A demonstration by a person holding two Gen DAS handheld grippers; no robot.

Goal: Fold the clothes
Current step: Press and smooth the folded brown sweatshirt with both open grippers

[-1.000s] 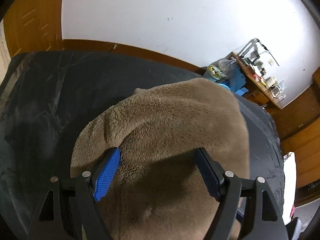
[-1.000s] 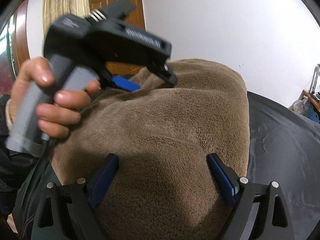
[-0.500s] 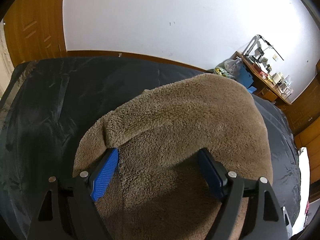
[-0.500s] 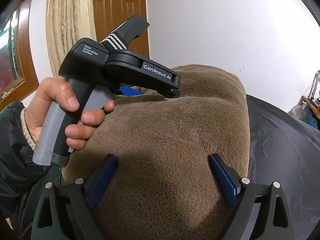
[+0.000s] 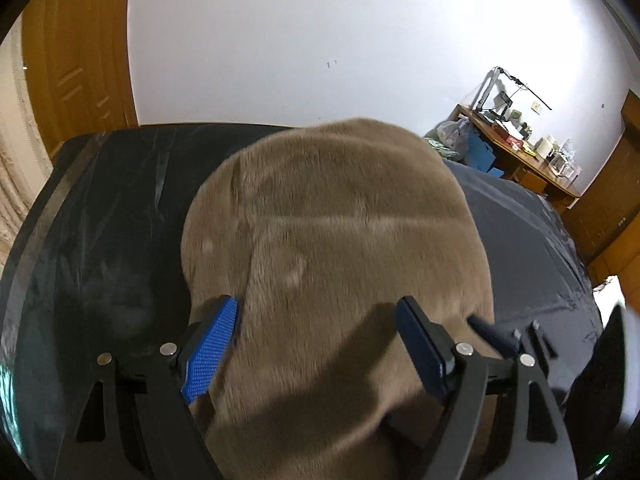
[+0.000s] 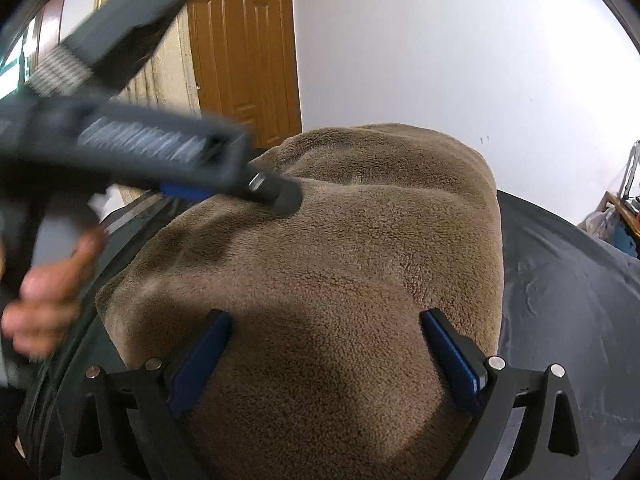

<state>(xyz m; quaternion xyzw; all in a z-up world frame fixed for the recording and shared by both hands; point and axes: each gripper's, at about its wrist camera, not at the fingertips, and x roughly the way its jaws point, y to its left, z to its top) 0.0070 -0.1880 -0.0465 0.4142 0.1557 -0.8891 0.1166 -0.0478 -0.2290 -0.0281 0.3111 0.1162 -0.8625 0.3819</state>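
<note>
Fleece [image 5: 336,248] blurred left; right view adds hand [image 6: 44,300], door [image 6: 244,48].

A brown fleece garment [image 5: 336,240] lies in a rounded heap, folded over on itself, with a seam across its top layer. Its near edge spreads under and between the fingers of both tools, reaching well ahead of them.

The plain brown fleece garment [image 5: 340,240] lay on a glossy black sheet [image 5: 112,208] — gripper pads [image 5: 210,354] were bright blue, cross-hatched.
</note>
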